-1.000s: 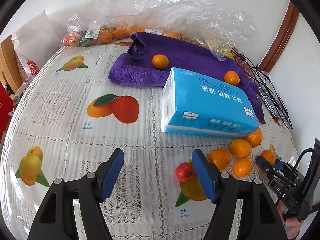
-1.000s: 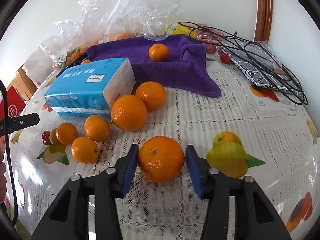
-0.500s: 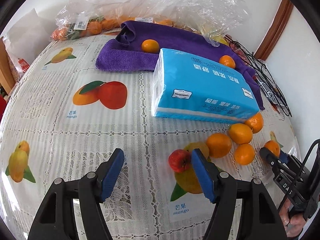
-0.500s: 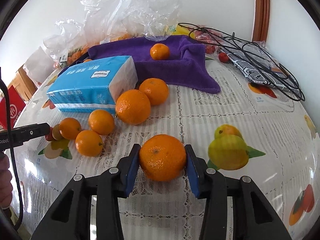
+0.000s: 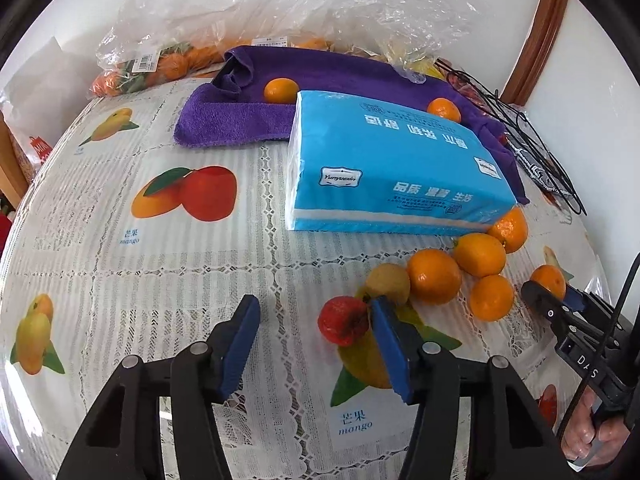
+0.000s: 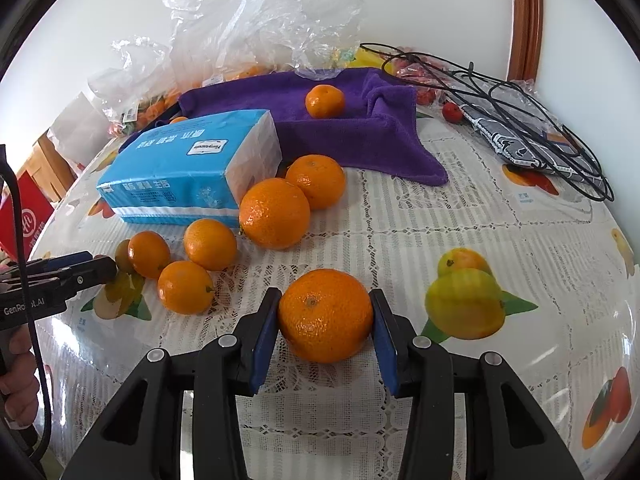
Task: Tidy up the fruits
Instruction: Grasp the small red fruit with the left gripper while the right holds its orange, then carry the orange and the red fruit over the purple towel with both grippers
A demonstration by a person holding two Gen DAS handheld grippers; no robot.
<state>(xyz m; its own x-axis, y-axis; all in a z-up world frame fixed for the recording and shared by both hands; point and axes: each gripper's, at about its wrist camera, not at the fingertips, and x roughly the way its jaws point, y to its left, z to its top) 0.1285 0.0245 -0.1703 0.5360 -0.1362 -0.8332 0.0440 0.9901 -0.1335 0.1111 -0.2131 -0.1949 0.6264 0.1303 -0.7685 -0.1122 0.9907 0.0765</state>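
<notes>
My right gripper (image 6: 325, 316) is shut on a large orange (image 6: 325, 315) low over the tablecloth. It also shows at the right edge of the left wrist view (image 5: 550, 294). My left gripper (image 5: 316, 320) is open. A small red fruit (image 5: 344, 320) lies just inside its right finger (image 5: 390, 342), and a brownish-green fruit (image 5: 387, 283) lies just beyond. Several loose oranges (image 5: 434, 276) cluster in front of a blue tissue pack (image 5: 396, 168). Two more oranges (image 5: 281, 90) sit on a purple towel (image 5: 240, 120).
Clear plastic bags with fruit (image 5: 168, 64) line the back of the table. A black wire rack and cables (image 6: 520, 120) lie at the back right near a small red fruit (image 6: 452, 111). A red box (image 6: 24, 220) stands off the table's left side.
My right gripper has closed onto the large orange. My left gripper has moved forward and right, bringing the red fruit between its fingers.
</notes>
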